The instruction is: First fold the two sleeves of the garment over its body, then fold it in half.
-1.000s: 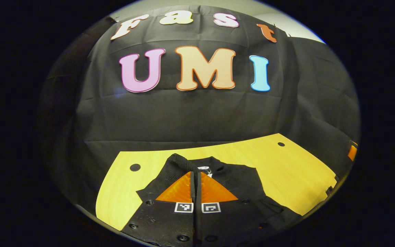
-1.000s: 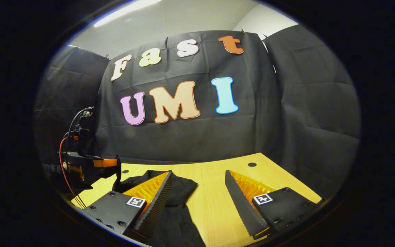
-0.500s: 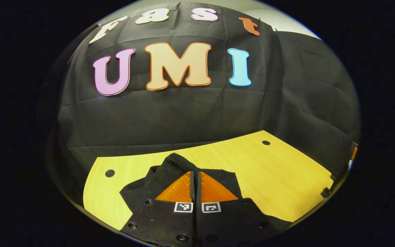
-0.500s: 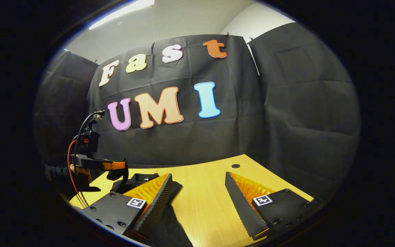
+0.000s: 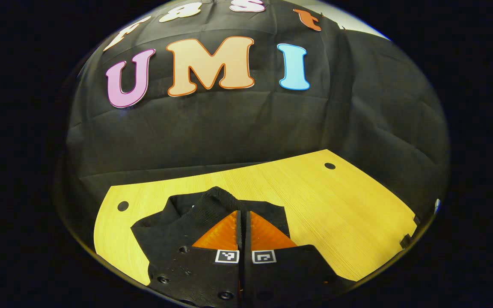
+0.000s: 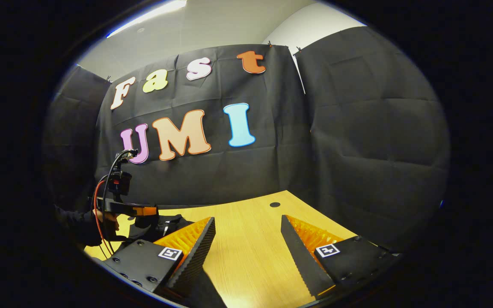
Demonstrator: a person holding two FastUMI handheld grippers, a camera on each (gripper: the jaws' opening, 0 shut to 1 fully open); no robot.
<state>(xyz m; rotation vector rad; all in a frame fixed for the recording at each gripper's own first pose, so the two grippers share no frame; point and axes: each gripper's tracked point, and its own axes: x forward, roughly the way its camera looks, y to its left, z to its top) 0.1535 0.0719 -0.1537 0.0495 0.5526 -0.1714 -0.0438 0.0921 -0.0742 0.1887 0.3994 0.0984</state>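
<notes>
A black garment (image 5: 167, 222) lies on the yellow wooden table (image 5: 340, 205). My left gripper (image 5: 243, 212) is shut on a ribbed edge (image 5: 217, 198) of it, and the fabric humps up just past the closed fingers. I cannot tell whether that edge is a cuff or a hem. In the right gripper view my right gripper (image 6: 247, 219) stands open over bare table (image 6: 250, 256) with nothing between its fingers. Far to its left a hand (image 6: 111, 220) holds the left gripper (image 6: 146, 212) over the bunched garment (image 6: 173, 223). More black fabric (image 6: 201, 293) lies under the right gripper's left finger.
The table has small round holes (image 5: 329, 165) near its far corners (image 5: 123, 205). The black booth cloth hangs close behind the table's far edge. A red and black cable (image 6: 101, 201) rises from the left gripper.
The left gripper, still shut on the ribbed edge, has carried it across, so less garment shows to its right. In the right gripper view the garment and left gripper have slid leftward.
</notes>
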